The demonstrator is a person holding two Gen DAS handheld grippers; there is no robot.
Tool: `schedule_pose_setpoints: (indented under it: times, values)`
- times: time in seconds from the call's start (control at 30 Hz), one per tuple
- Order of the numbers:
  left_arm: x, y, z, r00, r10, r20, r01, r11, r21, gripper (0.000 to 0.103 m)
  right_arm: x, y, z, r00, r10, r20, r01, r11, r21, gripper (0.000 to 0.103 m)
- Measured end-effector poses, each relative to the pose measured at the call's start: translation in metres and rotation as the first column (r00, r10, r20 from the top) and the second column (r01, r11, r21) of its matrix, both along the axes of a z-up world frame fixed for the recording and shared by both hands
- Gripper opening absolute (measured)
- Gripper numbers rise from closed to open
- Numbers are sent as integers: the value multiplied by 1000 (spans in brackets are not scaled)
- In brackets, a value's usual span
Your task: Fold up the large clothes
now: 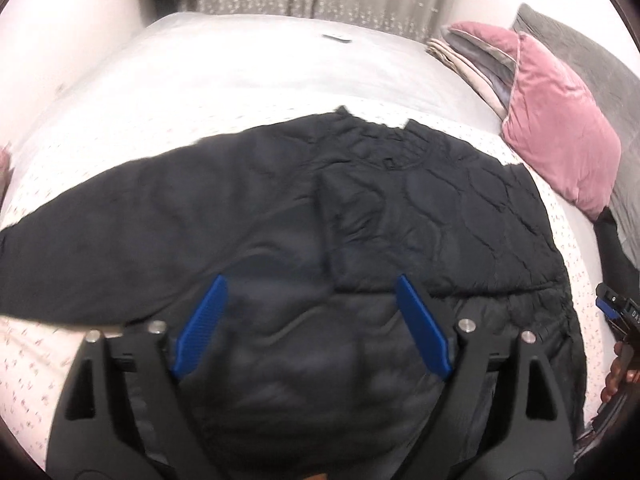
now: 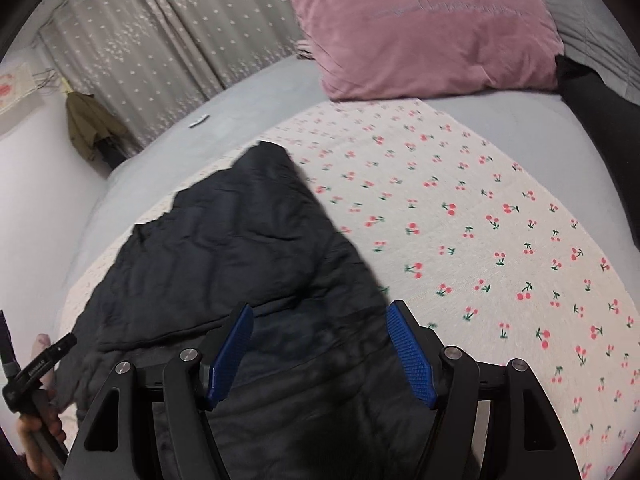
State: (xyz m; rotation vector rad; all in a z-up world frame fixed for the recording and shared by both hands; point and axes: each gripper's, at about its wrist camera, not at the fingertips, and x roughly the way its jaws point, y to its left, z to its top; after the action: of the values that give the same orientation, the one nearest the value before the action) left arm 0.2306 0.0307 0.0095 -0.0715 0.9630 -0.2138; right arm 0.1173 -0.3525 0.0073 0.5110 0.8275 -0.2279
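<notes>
A black quilted jacket (image 1: 280, 220) lies spread on a cherry-print sheet (image 2: 480, 220) on the bed, one sleeve stretched to the left and a part folded across its body. My left gripper (image 1: 310, 286) hovers over the jacket's lower middle, blue pads wide apart with nothing pressed between them. In the right wrist view the jacket (image 2: 240, 248) fills the lower left. My right gripper (image 2: 320, 316) stands open above its right edge, with only loose fabric below the jaws. The right gripper's body and the hand holding it show at the left wrist view's right edge (image 1: 618, 320).
A pink velvet pillow (image 2: 420, 28) lies at the head of the bed beside a grey headboard (image 1: 580, 56). Folded fabrics (image 1: 468, 64) are stacked near it. A small dark object (image 1: 337, 38) rests on the grey bedcover. Patterned curtains (image 2: 160, 32) and an olive garment (image 2: 90, 124) hang behind.
</notes>
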Motion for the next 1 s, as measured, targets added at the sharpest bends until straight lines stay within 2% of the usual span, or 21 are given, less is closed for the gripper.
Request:
schedule_pose_setpoints:
  times: [0.17,0.33,0.53,0.63,0.83,0.9,1.0]
  values:
    - [-13,52,4,998,46,-43,-47,999,-15,94,-7,26,18,998,47,29,-46,999,-15,75]
    - [-27,112,4,988,139,-60,-142,989,-34,96,-7,51,24,992,110,60,-111,994,14,82]
    - [-35,188,-2,959,265,-99,-274,958,-81,96,4,70,16,982,173,75,-182,975,125,85]
    - [-34,218,-8,942,318,-103,-328,940,-91,96,10,76,13,981,179,69,-187,973,133,86]
    - [-24,266,-38,891,428,-150,-449,879,-159,97,20,85,2,984,174,34,-177,978,109,86]
    - [-20,280,-57,862,474,-178,-503,843,-190,97,23,88,-1,984,175,25,-177,978,106,86]
    - [-16,290,-81,833,519,-193,-552,803,-224,97,29,92,-8,983,182,6,-181,979,94,86]
